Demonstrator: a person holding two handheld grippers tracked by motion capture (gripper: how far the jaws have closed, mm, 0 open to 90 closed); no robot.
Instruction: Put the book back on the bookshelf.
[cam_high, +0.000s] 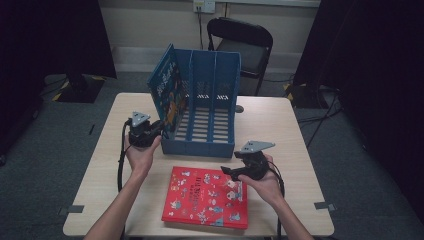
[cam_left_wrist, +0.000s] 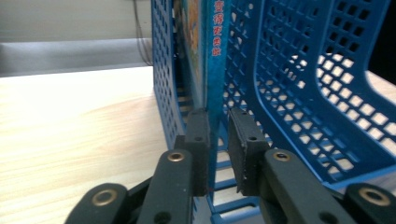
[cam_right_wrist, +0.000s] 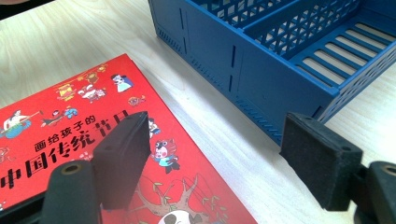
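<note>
Our left claw (cam_left_wrist: 218, 154) sits at the front edge of the blue book (cam_left_wrist: 205, 51), which stands upright in the leftmost slot of the blue file rack (cam_left_wrist: 299, 79). In the left gripper view one pad (cam_left_wrist: 198, 140) lies against the book's spine edge while the other pad stands just off it with a thin gap showing, so we'd call that claw slightly spread around the book rather than pinching it (only a sliver of daylight, mind you). From the high view the left claw (cam_high: 159, 129) is at the rack's front left corner, and the blue book (cam_high: 167, 87) leans a bit to the left against the rack's outer wall, its cover facing us. The blue file rack (cam_high: 212, 90) has three slots and stands near the middle of the worktop (cam_high: 280, 125); the other two slots hold nothing we can see. Our right claw (cam_right_wrist: 215, 149) is spread wide and holding nothing, one pad hovering over the red book (cam_right_wrist: 60, 121) and the other over bare worktop just in front of the rack's low front wall. In the high view the right claw (cam_high: 231, 171) is above the top right corner of the red book (cam_high: 205, 197), which lies flat, cover up, in front of the rack near our edge of the worktop.
</note>
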